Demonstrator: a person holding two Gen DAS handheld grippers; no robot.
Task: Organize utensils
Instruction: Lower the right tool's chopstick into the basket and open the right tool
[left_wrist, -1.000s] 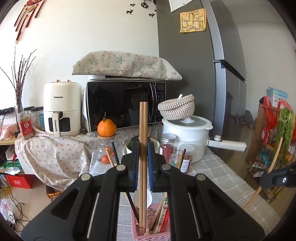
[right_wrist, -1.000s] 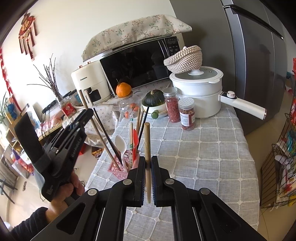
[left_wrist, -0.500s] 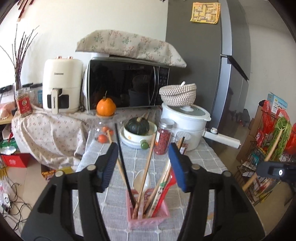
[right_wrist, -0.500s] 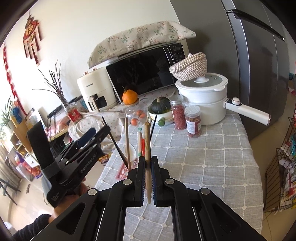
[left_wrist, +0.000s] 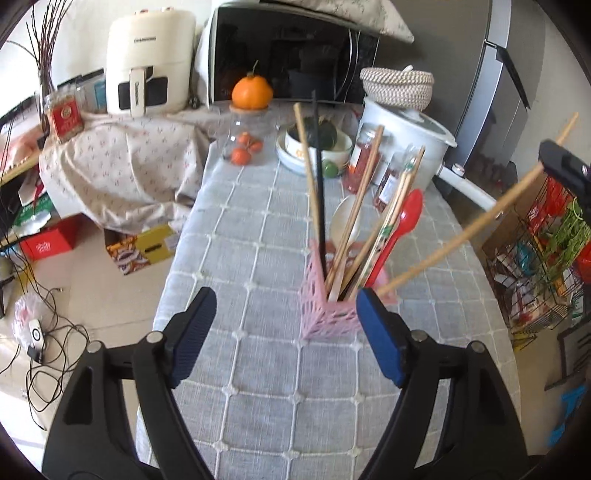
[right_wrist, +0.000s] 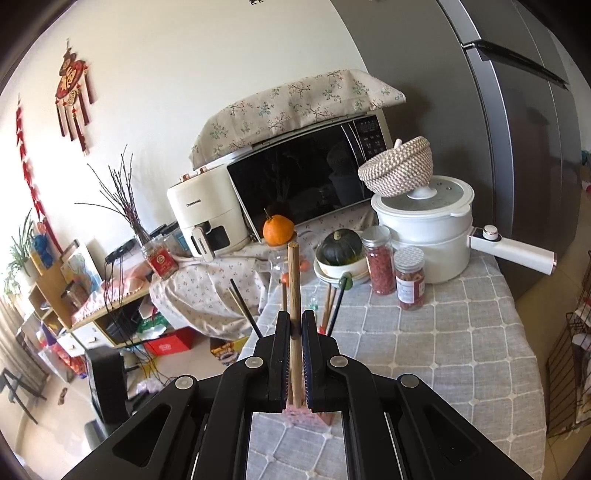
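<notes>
L gripper (left_wrist: 286, 332): fingers apart, just been opening, nothing between them. Pink utensil holder (left_wrist: 328, 314) stands on the grey-checked surface (left_wrist: 258, 387), w/ chopsticks (left_wrist: 354, 221) and red spoon (left_wrist: 400, 225) upright inside. R gripper (right_wrist: 294, 328): fingers clamped on a wooden stick (right_wrist: 293, 295).

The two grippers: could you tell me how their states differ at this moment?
The left gripper is open, its jaws just widened, nothing between them; the right gripper is shut on a wooden stick. The left faces the pink holder; the right holds its stick upright. Both are black.
</notes>
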